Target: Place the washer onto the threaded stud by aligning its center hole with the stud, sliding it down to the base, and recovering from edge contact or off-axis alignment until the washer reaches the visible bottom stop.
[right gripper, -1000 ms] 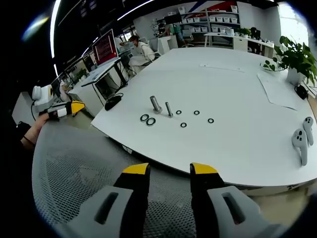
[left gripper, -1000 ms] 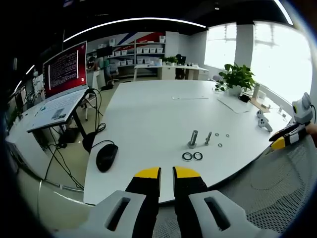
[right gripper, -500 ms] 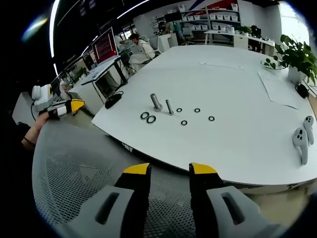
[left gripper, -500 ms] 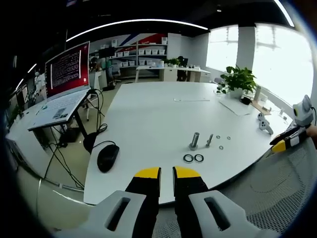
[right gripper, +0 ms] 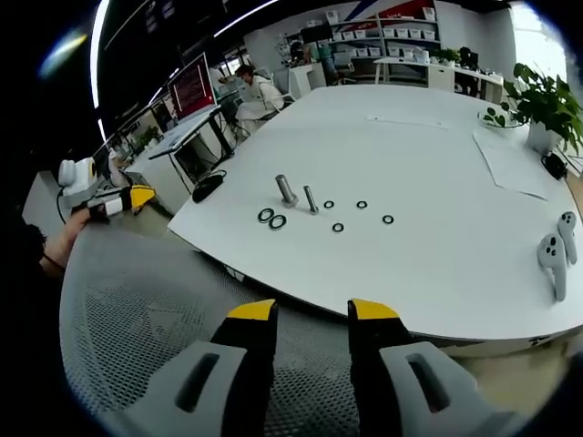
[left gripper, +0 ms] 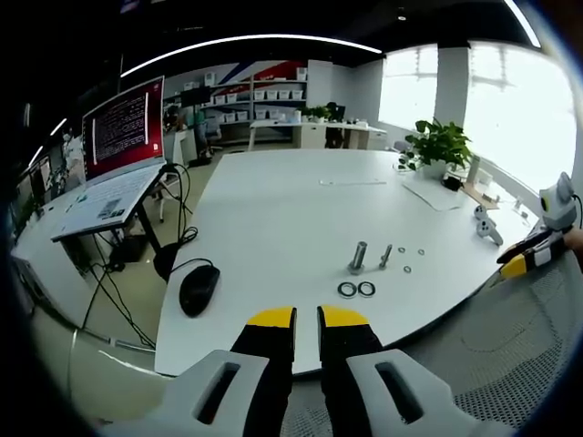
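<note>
Left gripper (left gripper: 306, 315) hangs off the near edge of the white table (left gripper: 273, 209), jaws nearly together with a thin slit between the yellow tips, holding nothing. Right gripper (right gripper: 312, 309) sits over a grey mesh chair back (right gripper: 137, 309), jaws a moderate way apart, also empty. Out on the table, the large threaded stud (right gripper: 286, 190) stands upright, with a thinner bolt (right gripper: 311, 199) just beside it. 2 big washers (right gripper: 271, 218) lie flat side by side, just in front of the stud on its gripper side. 4 small washers (right gripper: 362, 205) are scattered beyond the bolt. A black mouse (left gripper: 198, 289) rests well left of the stud, and a potted plant (left gripper: 435, 144) stands far behind it.
</note>
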Tool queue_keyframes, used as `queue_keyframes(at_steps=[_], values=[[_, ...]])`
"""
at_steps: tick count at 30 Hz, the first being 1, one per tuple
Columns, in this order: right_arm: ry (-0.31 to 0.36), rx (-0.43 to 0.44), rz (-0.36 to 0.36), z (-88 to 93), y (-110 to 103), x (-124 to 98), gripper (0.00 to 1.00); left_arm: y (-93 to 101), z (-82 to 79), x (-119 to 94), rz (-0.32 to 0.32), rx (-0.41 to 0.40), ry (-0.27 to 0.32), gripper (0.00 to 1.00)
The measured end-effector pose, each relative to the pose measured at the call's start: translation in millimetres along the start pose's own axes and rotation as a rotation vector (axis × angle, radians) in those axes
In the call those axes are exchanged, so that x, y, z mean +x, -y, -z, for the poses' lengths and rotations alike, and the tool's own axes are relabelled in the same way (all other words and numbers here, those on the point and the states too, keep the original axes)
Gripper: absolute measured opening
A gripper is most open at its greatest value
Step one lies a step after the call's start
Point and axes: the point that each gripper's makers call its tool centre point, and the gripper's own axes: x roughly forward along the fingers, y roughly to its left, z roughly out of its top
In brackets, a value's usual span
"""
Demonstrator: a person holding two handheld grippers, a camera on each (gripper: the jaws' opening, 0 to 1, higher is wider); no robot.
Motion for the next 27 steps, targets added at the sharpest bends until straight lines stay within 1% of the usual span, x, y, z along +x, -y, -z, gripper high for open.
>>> queue_keyframes(at_steps=[18,23,27], values=[[-0.008,-0.009,-0.015,0.7,-2.2,0.6,0.33,0.0,2.3,0.5,-0.001,0.011,-0.015,0.06],[-0.009,-0.025,-0.020,0.0,-3.2,0.4,0.34,-0.7,4.0,1.2,-0.003,0.013,-0.026,0.06],[-0.018,-0.050,-0.020,0.0,-4.1,0.7,0.35,-2.6,2.5,1.0,-0.012,0.006,-0.016,0.06]])
